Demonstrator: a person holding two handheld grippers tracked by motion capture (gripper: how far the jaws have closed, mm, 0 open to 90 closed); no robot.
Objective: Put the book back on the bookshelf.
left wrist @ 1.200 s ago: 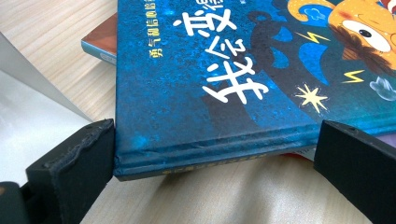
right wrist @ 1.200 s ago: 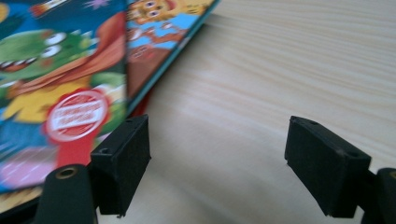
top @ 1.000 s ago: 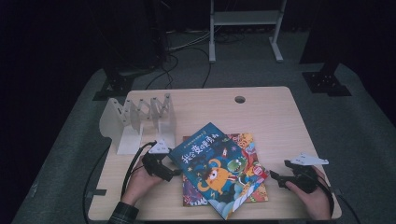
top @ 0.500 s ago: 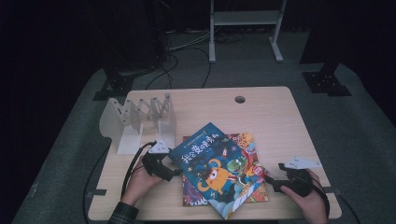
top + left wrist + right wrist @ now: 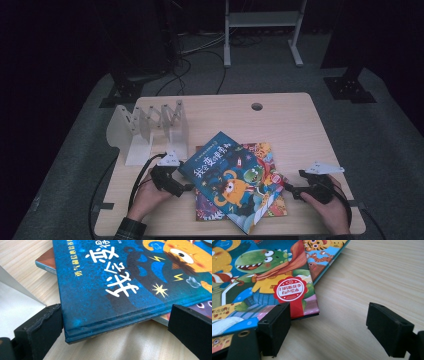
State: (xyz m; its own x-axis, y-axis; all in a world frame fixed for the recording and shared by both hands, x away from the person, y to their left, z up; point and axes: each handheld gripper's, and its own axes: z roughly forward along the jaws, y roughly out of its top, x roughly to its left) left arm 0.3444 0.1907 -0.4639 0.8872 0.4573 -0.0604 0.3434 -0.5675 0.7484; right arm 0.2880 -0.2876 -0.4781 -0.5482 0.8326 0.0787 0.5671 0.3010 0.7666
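A blue picture book (image 5: 230, 180) with an orange monster and a green dinosaur lies askew on top of other picture books (image 5: 260, 152) at the table's front middle. My left gripper (image 5: 186, 188) is at the book's left edge. In the left gripper view it stands open (image 5: 115, 332), with the blue book's (image 5: 112, 277) spine corner between its jaws and the left jaw against that corner. My right gripper (image 5: 292, 191) is at the book's right corner. It is open (image 5: 332, 330), and its left jaw overlaps the cover's (image 5: 262, 277) corner by a red seal.
A white folding book rack (image 5: 150, 130) stands at the table's left, just behind my left hand; its base (image 5: 15, 305) shows beside the left jaw. Bare wood table (image 5: 295, 130) with a cable hole (image 5: 257, 106) lies behind and right of the books. A lower book's edge (image 5: 324, 257) juts out.
My right gripper has slid a little left and toward the front edge, up to the blue book's right corner. The left gripper and the books have stayed put.
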